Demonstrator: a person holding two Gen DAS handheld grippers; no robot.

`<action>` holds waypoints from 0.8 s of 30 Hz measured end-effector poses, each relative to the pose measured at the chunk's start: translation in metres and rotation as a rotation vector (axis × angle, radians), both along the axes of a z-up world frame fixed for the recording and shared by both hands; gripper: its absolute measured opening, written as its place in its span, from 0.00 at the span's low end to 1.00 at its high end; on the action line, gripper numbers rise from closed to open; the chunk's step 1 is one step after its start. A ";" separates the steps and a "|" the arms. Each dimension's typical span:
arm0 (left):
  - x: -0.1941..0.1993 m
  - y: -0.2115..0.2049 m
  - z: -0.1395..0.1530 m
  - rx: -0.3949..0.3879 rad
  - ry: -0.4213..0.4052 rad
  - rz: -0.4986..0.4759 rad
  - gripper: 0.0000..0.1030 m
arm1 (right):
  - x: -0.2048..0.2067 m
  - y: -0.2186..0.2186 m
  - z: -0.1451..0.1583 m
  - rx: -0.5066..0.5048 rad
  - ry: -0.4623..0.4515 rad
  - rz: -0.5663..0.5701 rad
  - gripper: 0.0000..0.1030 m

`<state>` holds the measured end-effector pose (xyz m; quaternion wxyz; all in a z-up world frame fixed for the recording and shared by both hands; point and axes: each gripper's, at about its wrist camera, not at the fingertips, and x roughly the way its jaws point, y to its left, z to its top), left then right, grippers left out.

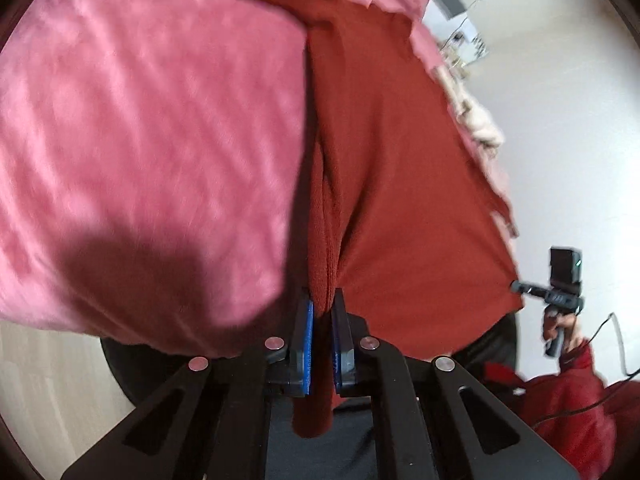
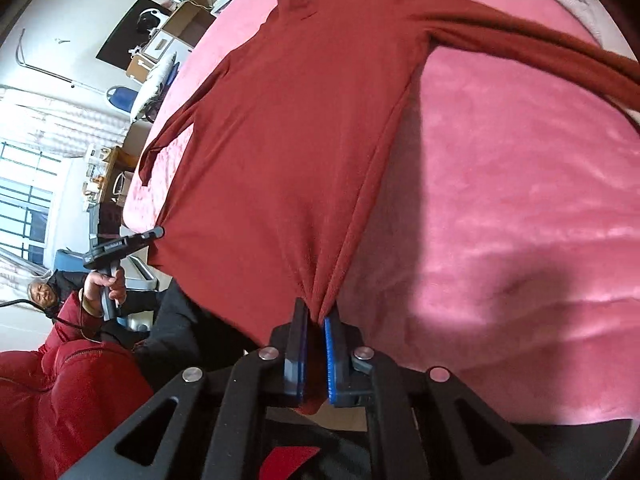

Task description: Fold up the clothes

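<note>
With both tongs pinching the hem of the red top (image 2: 288, 128), you hold its near edge lifted off the pink bed (image 2: 520, 200). Your left gripper (image 1: 322, 312) is clamped on one hem corner, the right gripper (image 2: 316, 320) on the other, cloth bunched between the blue pads (image 2: 329, 344). The top's long axis runs straight away from you, hem nearest, collar far, sleeves out to either side. Neither hand is nearer the collar, so I'd judge the next fold carries the hem forward along that axis, both hands level.
</note>
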<state>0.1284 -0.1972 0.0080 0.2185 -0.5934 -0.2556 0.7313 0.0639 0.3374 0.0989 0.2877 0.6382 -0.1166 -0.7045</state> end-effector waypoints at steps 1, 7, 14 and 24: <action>0.002 -0.002 -0.007 -0.018 -0.015 -0.002 0.07 | -0.001 0.003 -0.009 0.013 -0.015 -0.007 0.06; 0.016 -0.009 -0.002 -0.029 0.011 -0.022 0.12 | 0.006 0.000 -0.071 0.076 -0.083 -0.014 0.09; 0.011 -0.024 0.060 -0.257 0.241 -0.005 0.11 | -0.009 0.013 -0.006 0.221 0.151 -0.102 0.22; -0.074 0.145 0.037 -0.406 0.457 -0.286 0.20 | -0.067 -0.193 -0.027 0.267 0.513 0.219 0.26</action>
